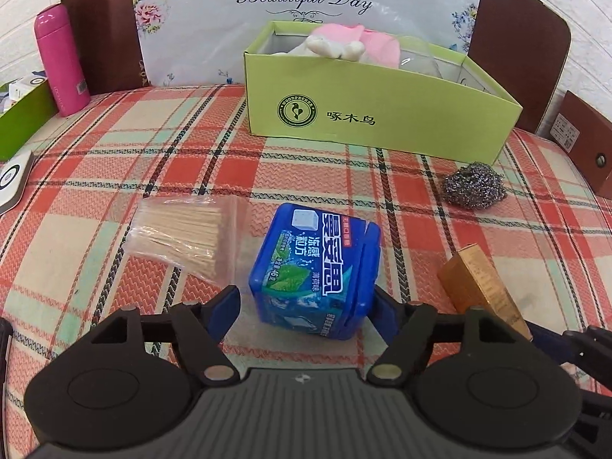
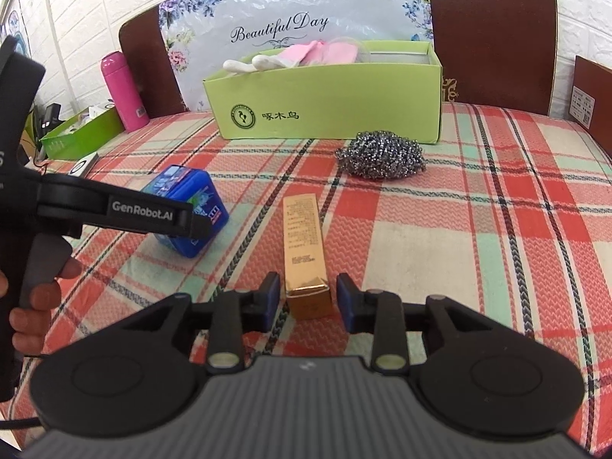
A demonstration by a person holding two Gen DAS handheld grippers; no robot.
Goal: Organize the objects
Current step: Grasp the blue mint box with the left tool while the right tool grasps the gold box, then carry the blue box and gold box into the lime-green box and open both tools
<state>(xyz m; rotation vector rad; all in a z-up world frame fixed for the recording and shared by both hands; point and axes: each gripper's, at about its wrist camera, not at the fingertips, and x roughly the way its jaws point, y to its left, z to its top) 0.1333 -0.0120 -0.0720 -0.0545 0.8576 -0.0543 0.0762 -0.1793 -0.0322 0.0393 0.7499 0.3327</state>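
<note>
A blue gum box (image 1: 317,267) lies on the plaid tablecloth, between the open fingers of my left gripper (image 1: 306,308); the right finger touches or nearly touches it, the left stands apart. The box also shows in the right wrist view (image 2: 183,206), partly behind the left gripper's body. A long gold box (image 2: 306,252) lies lengthwise on the cloth, its near end between the open fingers of my right gripper (image 2: 309,300), with gaps on both sides. In the left wrist view the gold box (image 1: 482,283) lies at the right.
A green open box (image 1: 375,114) with a pink-and-white soft item stands at the back. A steel wool scrubber (image 2: 382,157) lies before it. A toothpick bag (image 1: 179,237) lies left of the gum box. A pink bottle (image 1: 61,61) and a second green box (image 2: 80,134) stand far left.
</note>
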